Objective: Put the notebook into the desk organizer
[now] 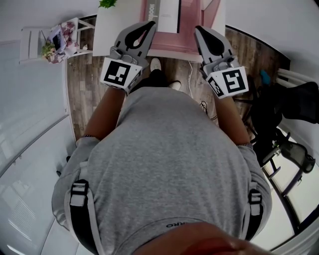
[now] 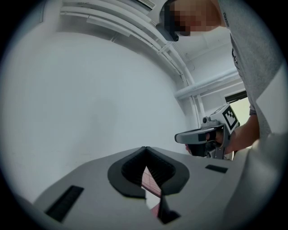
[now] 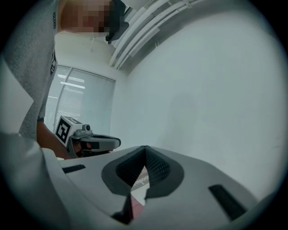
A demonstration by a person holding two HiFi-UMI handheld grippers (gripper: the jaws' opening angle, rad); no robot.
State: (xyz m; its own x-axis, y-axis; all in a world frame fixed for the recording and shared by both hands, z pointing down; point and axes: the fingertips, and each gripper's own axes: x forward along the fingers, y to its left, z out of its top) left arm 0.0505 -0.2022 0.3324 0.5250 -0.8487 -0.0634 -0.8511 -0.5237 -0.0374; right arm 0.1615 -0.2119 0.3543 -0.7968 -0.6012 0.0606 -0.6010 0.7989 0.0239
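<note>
- The notebook (image 1: 167, 12), with a white cover and a grey printed band along one side, lies flat on a pink mat (image 1: 172, 44) at the near edge of a white desk (image 1: 112, 30). It is at the top of the head view, ahead of the person.
- Nothing touches the notebook; both tongs are held in the air short of it.
- Left tongs (image 1: 148, 25): pressed together at the tips with nothing between them. In the left gripper view the tips (image 2: 145, 149) meet, and the narrow gap below them shows only a pink, grid-patterned surface.
- Right tongs (image 1: 198, 30): likewise pressed together and empty. In the right gripper view (image 3: 145, 147) the gap under the tips shows a strip of white printed cover and some red.
- The tongs are level with each other and well apart, tips pointing toward the desk.
- The person, in a grey shirt (image 1: 169, 164), stands on a wood-plank floor (image 1: 82, 94).
- Surroundings: a small white stand with flowers (image 1: 52, 40) to the left, a black chair (image 1: 294, 107) to the right.
</note>
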